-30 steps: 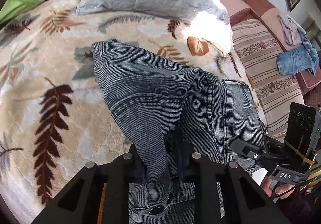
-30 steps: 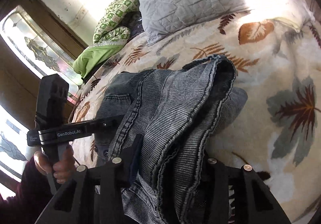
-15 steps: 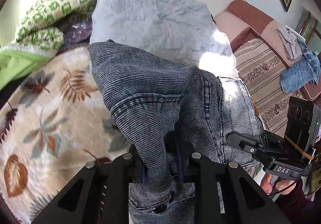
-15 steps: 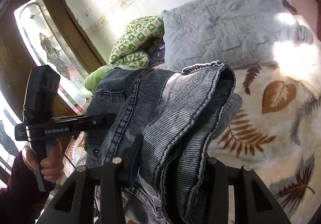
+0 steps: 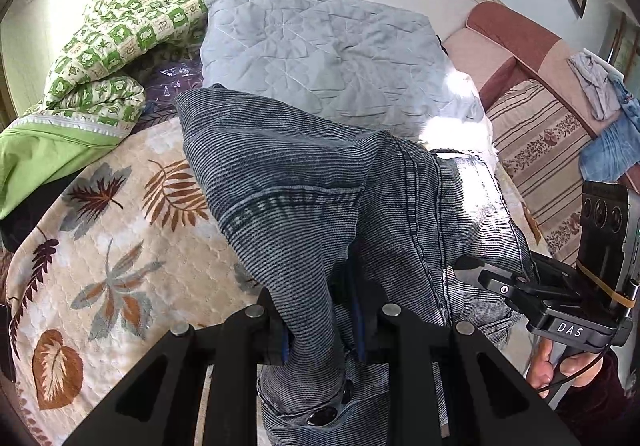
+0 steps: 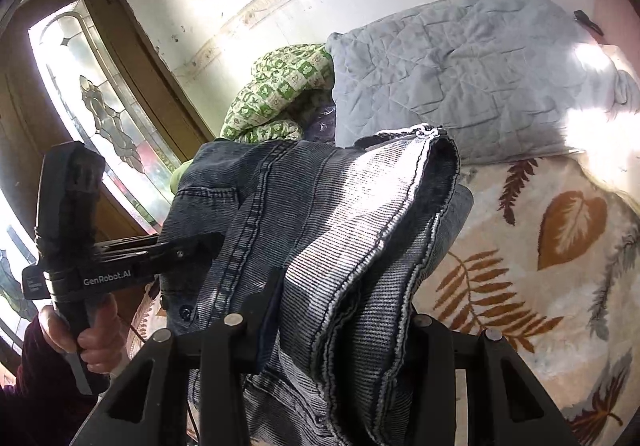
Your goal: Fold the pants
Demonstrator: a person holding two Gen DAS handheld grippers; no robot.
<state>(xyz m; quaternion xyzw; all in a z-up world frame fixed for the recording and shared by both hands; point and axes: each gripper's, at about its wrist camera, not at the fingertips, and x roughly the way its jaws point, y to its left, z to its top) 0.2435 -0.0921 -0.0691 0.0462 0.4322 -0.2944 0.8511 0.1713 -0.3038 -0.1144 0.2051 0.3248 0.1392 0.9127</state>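
Observation:
Dark grey-blue denim pants (image 5: 304,182) hang bunched and lifted above the bed. My left gripper (image 5: 320,320) is shut on a thick fold of them near the waist, where a metal button shows below the fingers. In the right wrist view the pants (image 6: 352,222) drape over and between the fingers of my right gripper (image 6: 340,310), which is shut on several stacked layers with a hem on top. Each view also shows the other tool: the right gripper (image 5: 466,264) bites the cloth's right edge, and the left gripper (image 6: 212,240) bites its left side.
Below lies a cream bedspread (image 5: 112,246) with leaf prints. A grey quilted pillow (image 5: 320,54) and a green patterned blanket (image 5: 120,42) lean on the back wall. A striped sofa (image 5: 540,150) with loose clothes (image 5: 608,142) stands right. A glass-panelled door (image 6: 100,106) is at left.
Both grippers have risen with the pants, which have come up off the bedspread. The views have tilted up, so the wall, pillow and door now show more.

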